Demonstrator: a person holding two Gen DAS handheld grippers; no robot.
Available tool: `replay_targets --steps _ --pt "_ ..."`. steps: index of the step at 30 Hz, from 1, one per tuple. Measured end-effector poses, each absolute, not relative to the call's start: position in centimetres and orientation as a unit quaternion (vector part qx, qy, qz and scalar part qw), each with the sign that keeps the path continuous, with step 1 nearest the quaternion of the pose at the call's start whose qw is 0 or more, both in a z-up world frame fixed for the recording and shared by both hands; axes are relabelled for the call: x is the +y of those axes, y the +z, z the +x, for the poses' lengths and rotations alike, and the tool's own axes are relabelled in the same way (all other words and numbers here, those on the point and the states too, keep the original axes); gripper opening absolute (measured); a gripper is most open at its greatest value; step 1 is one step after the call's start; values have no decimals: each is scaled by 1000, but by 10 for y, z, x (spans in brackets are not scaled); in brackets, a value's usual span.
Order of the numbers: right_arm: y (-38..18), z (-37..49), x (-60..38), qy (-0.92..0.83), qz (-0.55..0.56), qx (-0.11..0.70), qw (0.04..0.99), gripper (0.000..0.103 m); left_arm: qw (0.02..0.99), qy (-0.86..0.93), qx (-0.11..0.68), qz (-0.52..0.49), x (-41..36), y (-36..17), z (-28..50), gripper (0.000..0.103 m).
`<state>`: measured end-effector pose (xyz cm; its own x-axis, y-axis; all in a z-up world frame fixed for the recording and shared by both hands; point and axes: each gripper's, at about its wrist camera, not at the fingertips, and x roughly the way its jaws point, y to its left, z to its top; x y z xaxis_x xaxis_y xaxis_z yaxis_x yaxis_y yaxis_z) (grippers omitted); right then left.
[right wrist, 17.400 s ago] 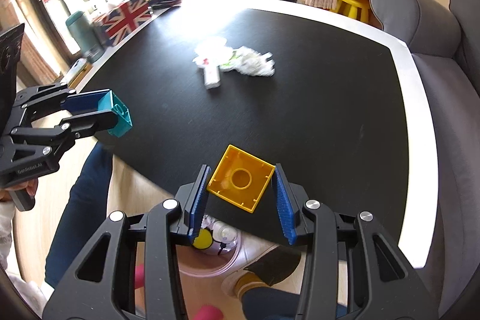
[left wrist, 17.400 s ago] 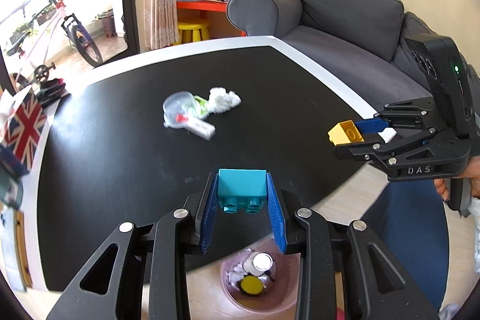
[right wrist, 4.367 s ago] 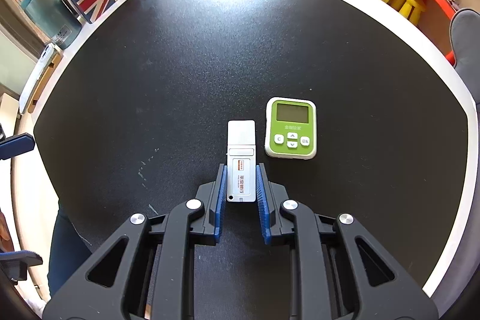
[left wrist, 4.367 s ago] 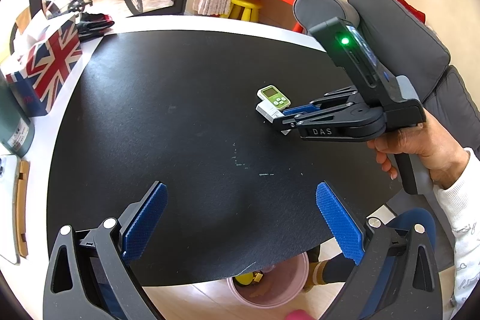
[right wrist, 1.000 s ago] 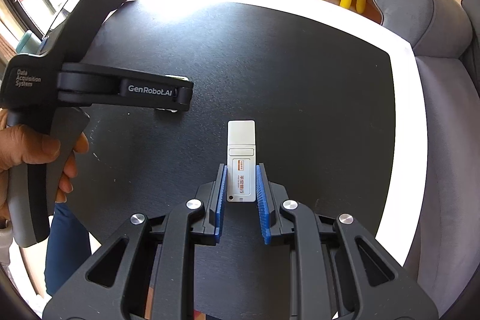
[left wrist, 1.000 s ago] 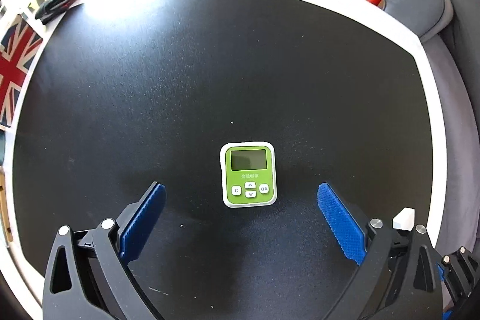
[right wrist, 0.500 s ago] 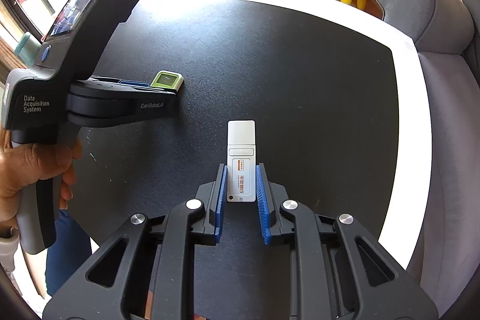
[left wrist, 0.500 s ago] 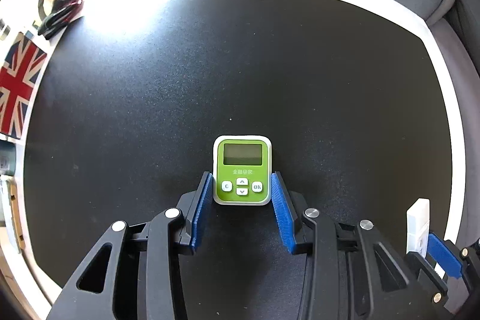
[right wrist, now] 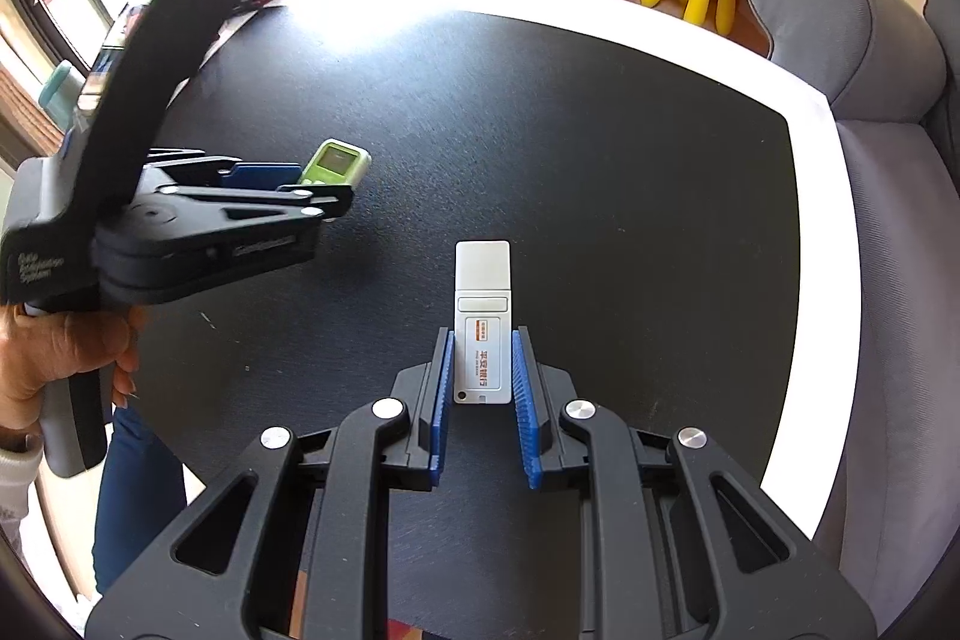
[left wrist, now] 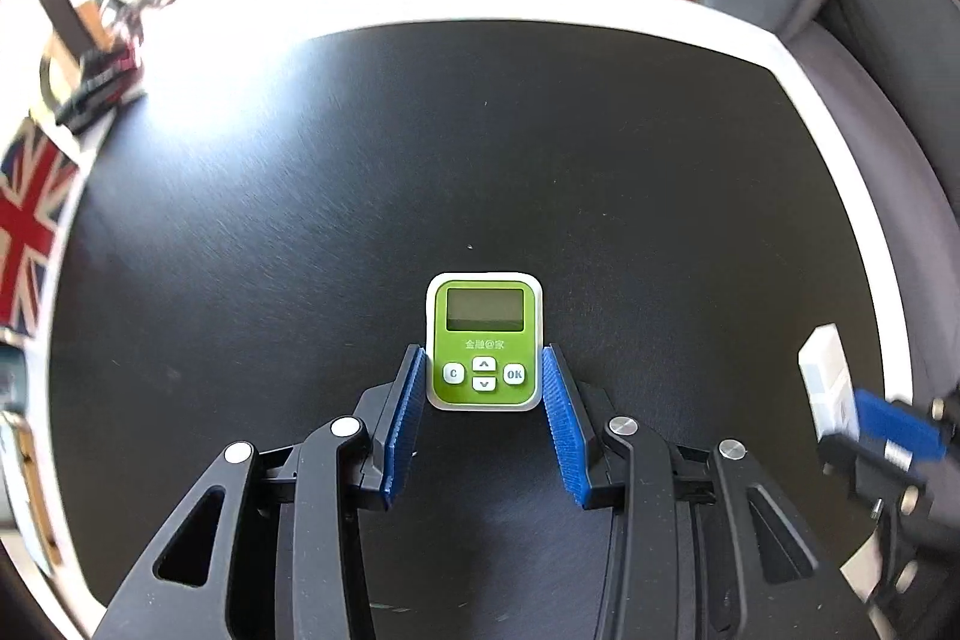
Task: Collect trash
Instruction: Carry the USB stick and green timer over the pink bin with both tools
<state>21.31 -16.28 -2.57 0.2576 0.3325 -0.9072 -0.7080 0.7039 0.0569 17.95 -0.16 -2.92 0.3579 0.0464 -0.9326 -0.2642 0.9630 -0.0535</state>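
Green timer (left wrist: 483, 340) pinched by left gripper (left wrist: 483, 388), white stick (right wrist: 482, 322) by right gripper (right wrist: 482, 370); shallow rear-edge grips could let either slip.

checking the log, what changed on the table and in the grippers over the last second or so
The left gripper, open around the green device a second ago, has shut on it and raised it off the black table. The right gripper stays shut on the white stick, as before.
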Motion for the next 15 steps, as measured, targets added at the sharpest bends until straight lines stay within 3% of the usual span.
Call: replay_targets --steps 15 --pt "1 140 -172 354 -194 445 799 19 896 17 444 10 -16 34 64 39"
